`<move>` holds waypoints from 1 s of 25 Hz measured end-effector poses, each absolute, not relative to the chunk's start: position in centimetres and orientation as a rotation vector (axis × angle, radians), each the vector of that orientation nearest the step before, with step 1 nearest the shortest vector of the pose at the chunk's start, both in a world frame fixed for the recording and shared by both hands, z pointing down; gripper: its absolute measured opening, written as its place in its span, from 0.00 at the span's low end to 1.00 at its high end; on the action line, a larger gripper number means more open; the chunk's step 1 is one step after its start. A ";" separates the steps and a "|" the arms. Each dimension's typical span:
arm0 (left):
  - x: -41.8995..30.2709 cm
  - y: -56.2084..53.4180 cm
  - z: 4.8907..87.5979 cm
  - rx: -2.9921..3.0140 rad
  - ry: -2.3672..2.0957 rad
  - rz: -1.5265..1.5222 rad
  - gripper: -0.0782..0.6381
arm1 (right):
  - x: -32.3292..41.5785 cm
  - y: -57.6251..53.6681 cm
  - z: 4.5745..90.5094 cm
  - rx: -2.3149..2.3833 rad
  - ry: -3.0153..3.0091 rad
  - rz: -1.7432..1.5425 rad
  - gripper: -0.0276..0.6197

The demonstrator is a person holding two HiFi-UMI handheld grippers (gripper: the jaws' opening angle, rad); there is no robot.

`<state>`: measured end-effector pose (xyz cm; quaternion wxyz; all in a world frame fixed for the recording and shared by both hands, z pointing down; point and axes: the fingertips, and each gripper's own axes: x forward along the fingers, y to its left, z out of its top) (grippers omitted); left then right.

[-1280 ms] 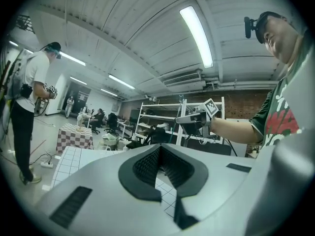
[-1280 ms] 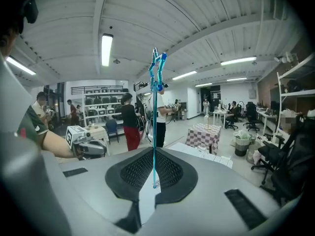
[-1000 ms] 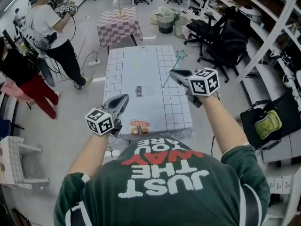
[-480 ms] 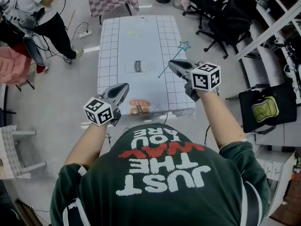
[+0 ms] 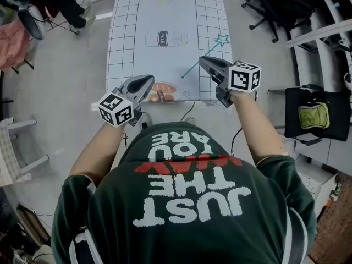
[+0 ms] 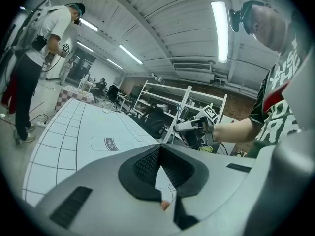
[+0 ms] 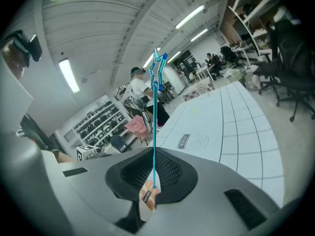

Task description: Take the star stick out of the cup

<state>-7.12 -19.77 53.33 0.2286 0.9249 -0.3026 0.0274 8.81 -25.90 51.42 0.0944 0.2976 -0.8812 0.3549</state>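
The star stick [image 5: 201, 60] is a thin teal rod with a star outline [image 5: 222, 39] at its top. My right gripper [image 5: 202, 62] is shut on its lower part and holds it slanted above the near right of the white gridded table [image 5: 165, 65]. In the right gripper view the stick [image 7: 154, 122] rises straight up from between the pads. My left gripper [image 5: 148, 80] hovers at the table's near edge, shut and empty; its pads [image 6: 147, 163] meet. A small clear cup [image 6: 106, 108] seems to stand far down the table.
The table carries a printed milk bottle [image 5: 166, 38] and a printed sausage bun [image 5: 164, 92]. People stand at the far left [image 5: 52, 1]. A black chair [image 5: 278, 10] and a black bag [image 5: 313, 117] are on the right, a white stool [image 5: 14, 155] on the left.
The view has tipped downward, and both grippers now sit at the table's near edge instead of over its middle. The right gripper still holds the stick; the left stays shut.
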 end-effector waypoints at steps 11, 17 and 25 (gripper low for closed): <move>-6.6 -16.4 59.2 2.475 -0.829 0.140 0.12 | 10.2 -21.3 61.3 0.895 -2.465 1.506 0.11; -6.7 -16.2 60.8 2.432 -0.831 0.152 0.12 | 9.5 -20.6 63.1 0.855 -2.465 1.623 0.11; -6.4 -15.5 62.4 2.402 -0.819 0.179 0.12 | 9.6 -20.0 64.6 0.826 -2.428 1.758 0.11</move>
